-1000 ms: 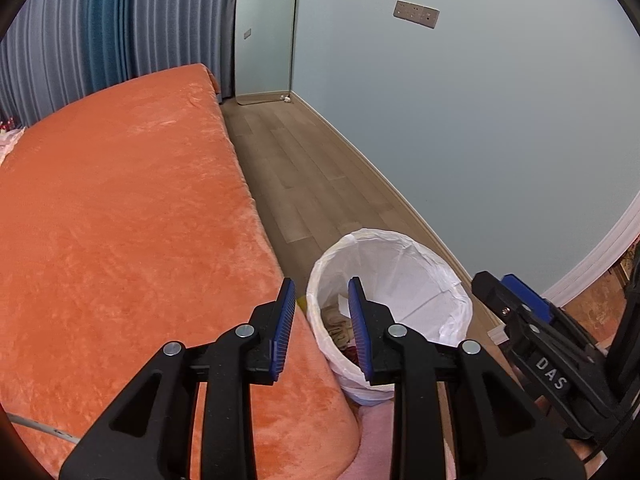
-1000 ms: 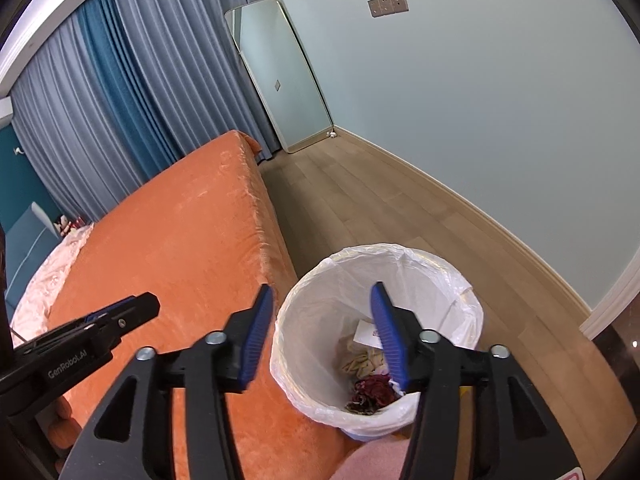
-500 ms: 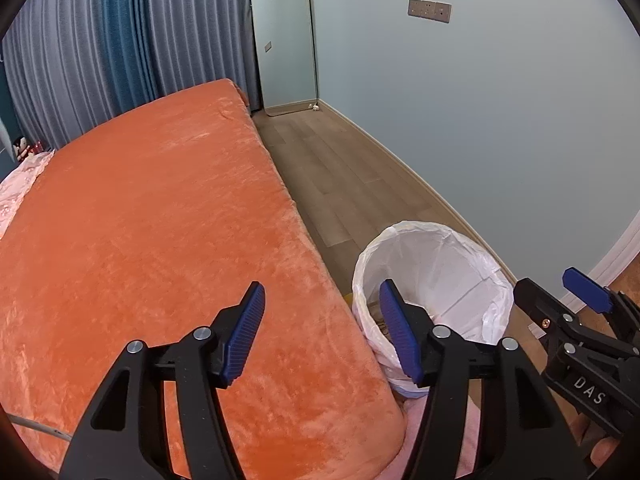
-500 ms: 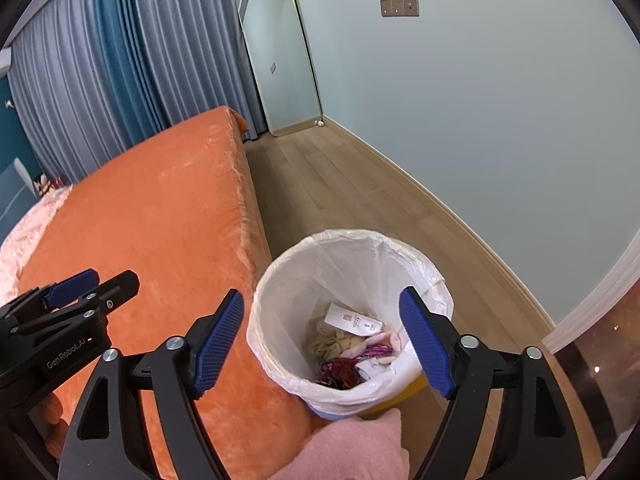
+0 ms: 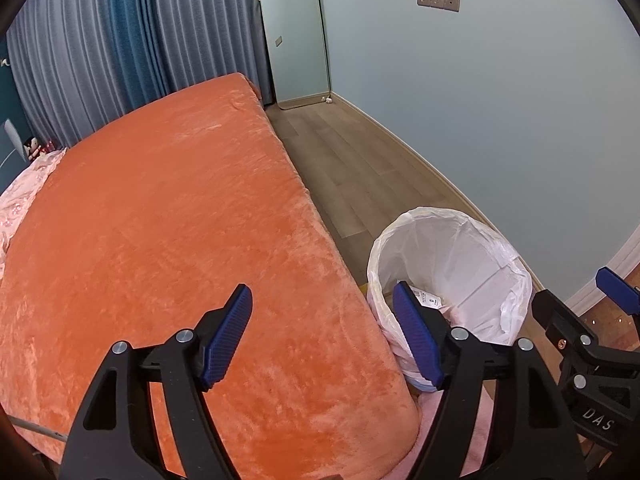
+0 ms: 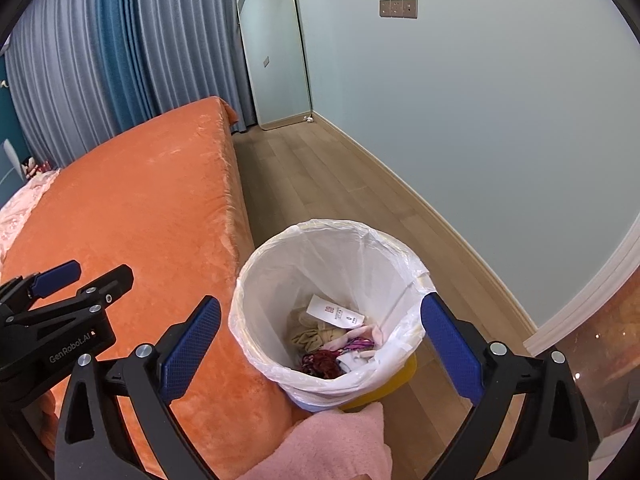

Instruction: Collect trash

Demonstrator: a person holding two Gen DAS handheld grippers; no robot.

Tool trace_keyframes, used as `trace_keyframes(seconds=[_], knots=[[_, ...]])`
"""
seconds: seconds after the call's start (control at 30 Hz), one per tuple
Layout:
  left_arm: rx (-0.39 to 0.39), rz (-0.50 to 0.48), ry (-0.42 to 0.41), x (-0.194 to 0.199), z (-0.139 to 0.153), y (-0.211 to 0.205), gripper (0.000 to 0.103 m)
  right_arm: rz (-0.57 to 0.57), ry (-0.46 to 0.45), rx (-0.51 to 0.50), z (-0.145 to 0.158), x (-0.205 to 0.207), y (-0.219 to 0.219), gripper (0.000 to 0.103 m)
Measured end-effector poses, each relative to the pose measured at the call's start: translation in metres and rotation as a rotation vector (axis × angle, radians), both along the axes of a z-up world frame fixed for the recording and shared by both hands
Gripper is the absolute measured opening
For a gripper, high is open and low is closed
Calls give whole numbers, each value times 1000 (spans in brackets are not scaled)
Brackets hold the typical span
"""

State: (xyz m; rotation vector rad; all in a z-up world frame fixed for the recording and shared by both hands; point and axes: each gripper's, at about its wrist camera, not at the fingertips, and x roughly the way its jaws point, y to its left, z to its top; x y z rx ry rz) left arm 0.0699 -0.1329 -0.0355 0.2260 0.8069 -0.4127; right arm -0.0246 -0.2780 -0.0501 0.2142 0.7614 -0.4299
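Right now both tools hang over the bedside corner, pitched downward. The right hand-held gripper [image 6: 320, 350] is spreading its jaws wide, nothing between them, framing the trash bin [image 6: 256, 276] on the floor tight against the orange bed [image 6: 132, 208], likely so scraps can drop straight in. Down in the white liner [image 6: 352, 252] sit a paper label [image 6: 335, 312], beige cloth and dark red bits. The left hand-held gripper [image 5: 320, 336] is opening too, empty, poised above the bed's corner with the bin just beside it. A pink fabric [image 6: 340, 440] lies near the bin's base. Looks like both are released and free for another pickup.
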Motion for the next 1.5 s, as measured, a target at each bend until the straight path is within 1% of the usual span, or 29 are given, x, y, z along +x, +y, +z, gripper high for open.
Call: trace_keyframes(seconds=[0.13, 0.23, 0.27, 0.6, 0.8, 1.0, 1.5], knots=[[14, -9, -11, -3, -3, -4, 71, 2, 6, -8, -1, -1, 1, 96], [21, -11, -17, -6, -5, -6, 76, 3, 16, -17, -3, -2, 3, 96], [24, -10, -20, -6, -5, -6, 76, 3, 22, -23, -4, -2, 4, 96], [11, -10, -13, -6, -9, -7, 77, -7, 48, -41, -13, -5, 4, 96], [30, 6, -21, -8, -12, -9, 77, -11, 52, -51, -14, -5, 4, 96], [30, 13, -11, -7, -12, -9, 77, -6, 58, -50, -15, -6, 5, 96], [43, -3, -19, -11, -12, -11, 77, -19, 60, -50, -16, -7, 1, 96]])
